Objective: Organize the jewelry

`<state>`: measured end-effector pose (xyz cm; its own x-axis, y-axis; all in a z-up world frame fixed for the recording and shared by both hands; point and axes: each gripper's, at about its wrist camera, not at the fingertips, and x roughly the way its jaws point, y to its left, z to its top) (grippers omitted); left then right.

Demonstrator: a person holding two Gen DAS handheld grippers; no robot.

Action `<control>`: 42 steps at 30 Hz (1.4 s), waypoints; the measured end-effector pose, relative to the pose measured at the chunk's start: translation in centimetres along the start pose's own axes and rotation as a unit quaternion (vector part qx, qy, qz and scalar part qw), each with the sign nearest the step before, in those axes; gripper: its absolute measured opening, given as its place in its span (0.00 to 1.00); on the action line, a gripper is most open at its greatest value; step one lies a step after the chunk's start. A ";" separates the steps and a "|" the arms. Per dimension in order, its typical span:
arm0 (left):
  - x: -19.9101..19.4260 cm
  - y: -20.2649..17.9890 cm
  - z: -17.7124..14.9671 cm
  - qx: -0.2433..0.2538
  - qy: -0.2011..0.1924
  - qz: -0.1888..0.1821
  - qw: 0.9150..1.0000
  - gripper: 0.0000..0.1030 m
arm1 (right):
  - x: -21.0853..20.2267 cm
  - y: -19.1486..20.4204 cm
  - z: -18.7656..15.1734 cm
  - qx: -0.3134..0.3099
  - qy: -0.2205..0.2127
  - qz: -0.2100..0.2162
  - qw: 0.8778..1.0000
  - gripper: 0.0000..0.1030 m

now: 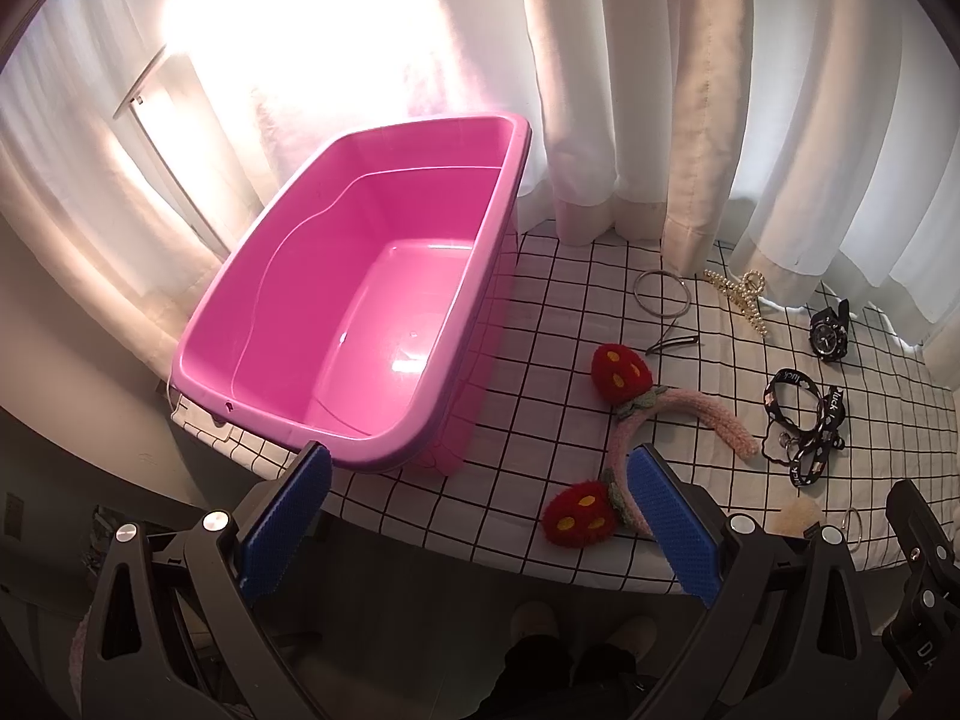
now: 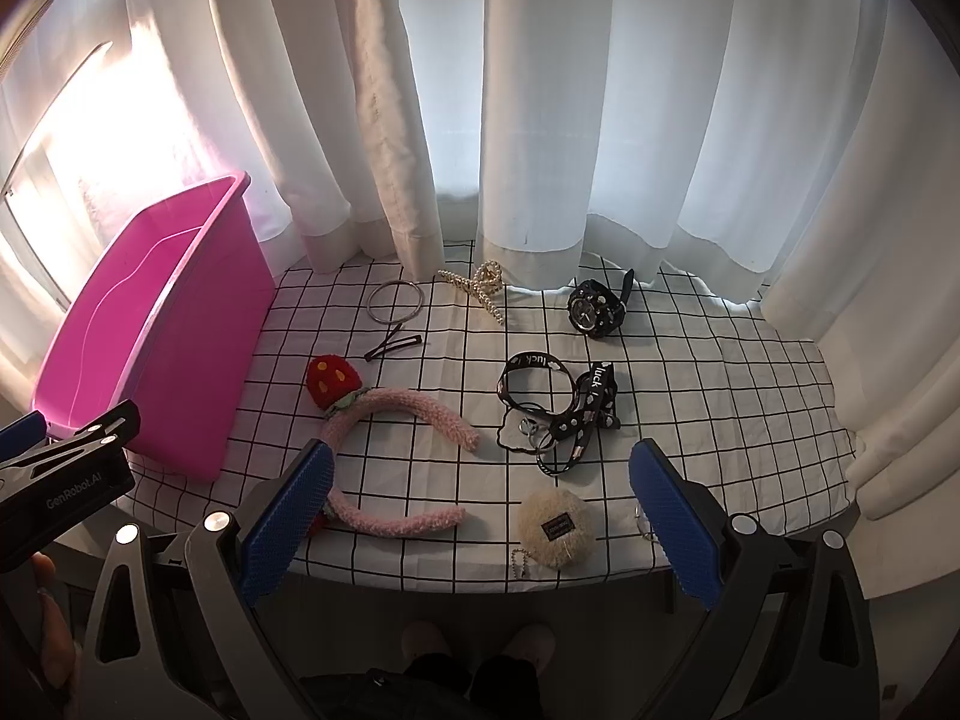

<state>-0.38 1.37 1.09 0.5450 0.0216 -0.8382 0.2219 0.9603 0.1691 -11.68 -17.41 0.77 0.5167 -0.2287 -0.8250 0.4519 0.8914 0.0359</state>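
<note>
Right wrist view: the right gripper (image 2: 480, 501) hangs at the near table edge, jaws spread wide, holding nothing. Left gripper (image 1: 480, 507) likewise wide open and empty, near the front corner of the pink bin (image 2: 180, 324).

The bin is taken as landmark; it appears empty. All jewelry lies on the checked cloth (image 2: 720, 396) to the right of the bin:
- strawberry headband (image 2: 396, 405), nearest the bin, one end by the right gripper's inner finger;
- hair clip (image 2: 393, 347) and silver bangle (image 2: 396, 302), right of the bin's far end;
- pearl claw clip (image 2: 480, 289), further right by the curtain (image 2: 600, 120);
- black watch (image 2: 595, 312), well apart from the bin;
- black lanyard (image 2: 558, 411), mid-cloth;
- fluffy keychain (image 2: 555, 525), near edge, between the right gripper's fingers;
- small ring (image 2: 645, 519), beside the outer finger, partly hidden.

Assessment: nothing sorted yet; the first pick is pending. Recommendation: take the keychain or headband first, being closest. Close on the bulk of the item, not on its chain. Lift clear of the cloth before crossing to the bin, lest the cloth drag and shift the smaller pieces.
</note>
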 end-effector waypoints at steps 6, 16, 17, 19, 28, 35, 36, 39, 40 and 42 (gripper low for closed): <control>0.1 0.3 0.1 -0.002 -0.002 -0.001 1.000 0.94 | 0.0 0.1 -0.1 -0.001 0.000 0.000 1.000 0.92; 0.3 0.1 -0.1 0.002 -0.001 -0.002 1.000 0.94 | 0.2 0.1 -0.1 0.002 0.002 -0.003 1.000 0.92; 0.3 0.0 -0.1 0.004 -0.001 -0.003 1.000 0.94 | 0.2 0.0 -0.1 0.003 0.003 -0.004 1.000 0.92; 0.4 -0.2 -0.2 0.007 -0.001 -0.005 1.000 0.94 | 0.3 -0.1 -0.2 0.005 0.004 -0.005 1.000 0.92; 0.7 -1.2 -0.1 0.031 -0.001 -0.013 0.999 0.94 | 0.6 -0.3 0.0 0.013 0.010 -0.018 1.000 0.92; 0.9 -1.0 -0.2 0.040 -0.003 -0.018 0.999 0.94 | 0.7 -0.1 -0.3 0.022 0.014 -0.024 0.999 0.92; 0.8 -0.9 -0.1 0.040 -0.004 -0.018 0.999 0.94 | 0.6 0.0 -0.3 0.022 0.013 -0.025 0.999 0.92; 0.7 -1.0 -0.1 0.046 -0.011 -0.020 0.999 0.94 | 0.6 0.1 -0.3 0.021 0.011 -0.027 0.999 0.92; 0.7 -1.1 -0.1 0.050 -0.014 -0.020 0.998 0.94 | 0.6 0.1 -0.4 0.022 0.010 -0.029 0.999 0.92; 0.7 -1.7 -0.1 0.059 -0.017 -0.023 0.998 0.94 | 0.5 -0.1 -0.6 0.020 0.007 -0.036 0.999 0.92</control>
<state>-0.51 -0.18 0.17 0.5584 -0.0330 -0.8289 0.3402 0.9205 0.1925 -11.92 -17.42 -0.01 0.4710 -0.2863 -0.8344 0.5169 0.8560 -0.0019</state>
